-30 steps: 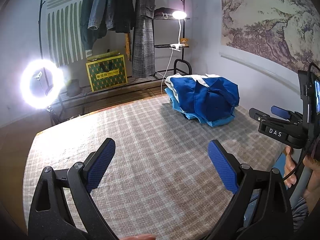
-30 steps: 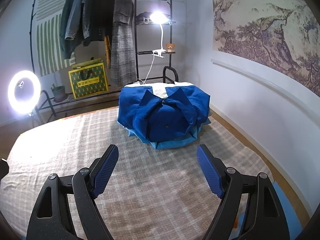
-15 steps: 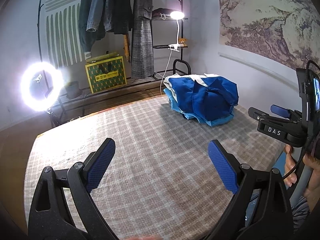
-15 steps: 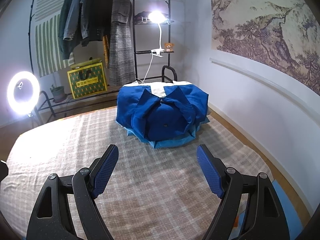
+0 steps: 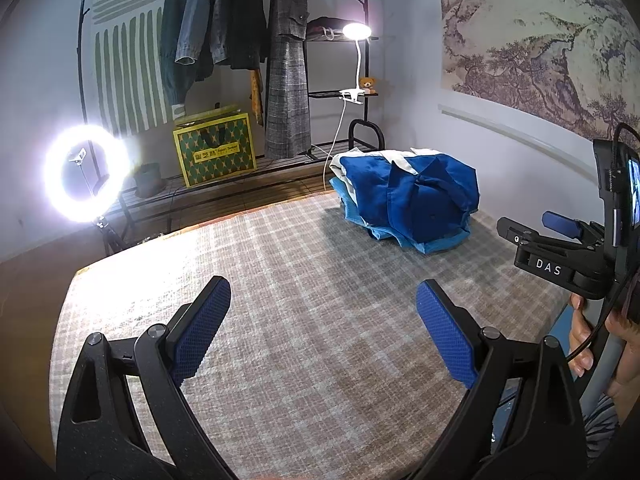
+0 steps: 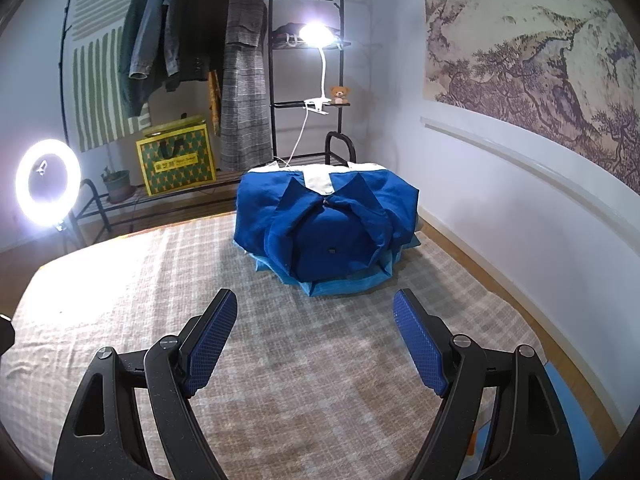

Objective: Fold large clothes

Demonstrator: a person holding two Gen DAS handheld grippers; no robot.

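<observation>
A folded dark blue garment (image 6: 326, 224) lies on top of a stack of lighter blue and white folded clothes at the far right of the checked bed cover (image 6: 280, 352); it also shows in the left wrist view (image 5: 412, 200). My left gripper (image 5: 323, 320) is open and empty, above the bare cover, well short of the stack. My right gripper (image 6: 315, 332) is open and empty, just in front of the stack. The right gripper also shows at the right edge of the left wrist view (image 5: 560, 240), held in a hand.
A ring light (image 5: 86, 174) glows at the left beyond the bed. A clothes rack (image 5: 240, 40) with hanging coats, a yellow-green bag (image 5: 216, 154) and a clip lamp (image 5: 356, 32) stand behind. A wall (image 6: 520, 208) runs along the right side.
Both views have drifted slightly; the stack sits a little nearer in the right wrist view. Both grippers stay open and empty.
</observation>
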